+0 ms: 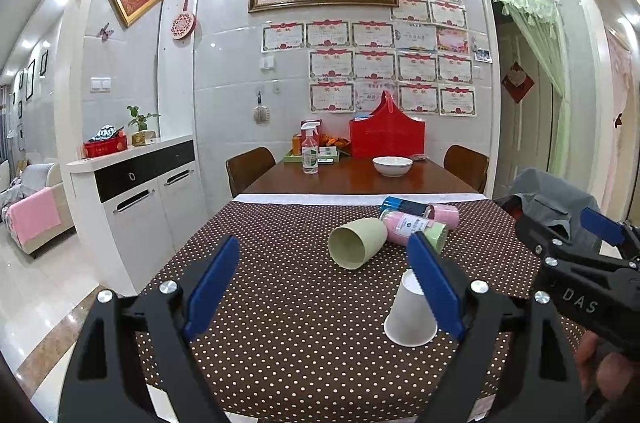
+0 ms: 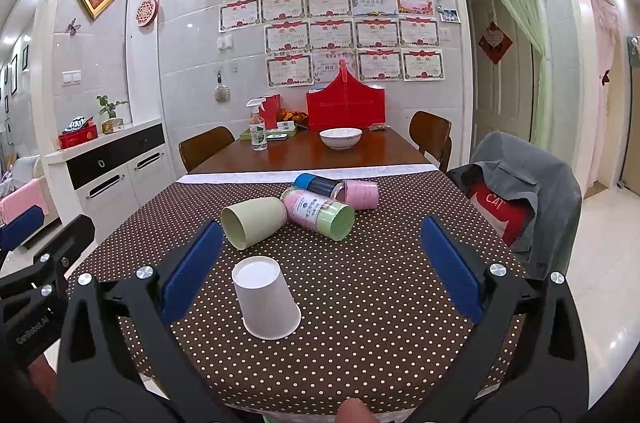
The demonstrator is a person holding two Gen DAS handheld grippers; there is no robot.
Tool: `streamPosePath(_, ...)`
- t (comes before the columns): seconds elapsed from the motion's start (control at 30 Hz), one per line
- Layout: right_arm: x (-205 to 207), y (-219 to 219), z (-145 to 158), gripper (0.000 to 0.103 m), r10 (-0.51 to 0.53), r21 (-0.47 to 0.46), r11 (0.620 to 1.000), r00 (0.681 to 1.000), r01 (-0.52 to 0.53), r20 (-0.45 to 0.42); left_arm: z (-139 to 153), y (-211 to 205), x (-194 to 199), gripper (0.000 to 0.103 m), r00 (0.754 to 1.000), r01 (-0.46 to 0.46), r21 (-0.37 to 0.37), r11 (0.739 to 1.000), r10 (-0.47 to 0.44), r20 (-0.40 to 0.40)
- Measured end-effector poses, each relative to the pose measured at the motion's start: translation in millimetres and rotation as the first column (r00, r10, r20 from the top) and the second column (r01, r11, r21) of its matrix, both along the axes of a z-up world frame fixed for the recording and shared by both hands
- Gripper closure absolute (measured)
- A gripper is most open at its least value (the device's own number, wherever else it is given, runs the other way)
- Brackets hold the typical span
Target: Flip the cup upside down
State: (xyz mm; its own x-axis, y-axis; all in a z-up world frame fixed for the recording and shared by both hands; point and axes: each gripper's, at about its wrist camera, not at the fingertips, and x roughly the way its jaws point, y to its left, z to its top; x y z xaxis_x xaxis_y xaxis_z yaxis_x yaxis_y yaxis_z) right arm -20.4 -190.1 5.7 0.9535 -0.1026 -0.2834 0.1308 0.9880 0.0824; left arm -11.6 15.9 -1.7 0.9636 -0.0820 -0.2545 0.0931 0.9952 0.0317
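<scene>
A white paper cup (image 2: 267,299) stands upside down, mouth on the dotted brown tablecloth (image 2: 360,287), near the table's front edge. In the left wrist view the cup (image 1: 408,315) is partly behind my left gripper's right finger. My left gripper (image 1: 320,287) is open and empty, with the cup just right of its gap. My right gripper (image 2: 320,271) is open and empty, and the cup stands between its fingers, nearer the left one. The right gripper also shows in the left wrist view (image 1: 576,255).
Behind the paper cup lie a pale green cup (image 2: 253,222) on its side, a pink bottle with a green cap (image 2: 320,213), a blue-capped bottle (image 2: 316,184) and a pink cup (image 2: 362,194). Further back stand a white bowl (image 2: 341,137), a spray bottle (image 2: 258,127) and a red basket (image 2: 346,107). A chair with grey clothing (image 2: 520,191) is at the right.
</scene>
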Motion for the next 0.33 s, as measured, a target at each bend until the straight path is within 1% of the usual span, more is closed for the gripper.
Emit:
streamPosePath(0.17,0.5,-0.4,-0.6,0.006,-0.001,0.002,1.000,1.000,0.001,-0.001,-0.4,-5.4,1.4,0.018,1.000,-0.013,0.026,1.000,0.013,-0.008)
streamPosePath(0.33,0.7,-0.8,-1.0,0.006,-0.001,0.006,1.000,1.000,0.001,-0.002,0.0,-6.7,1.9,0.018,1.000,-0.021,0.030,0.999,0.021,-0.008)
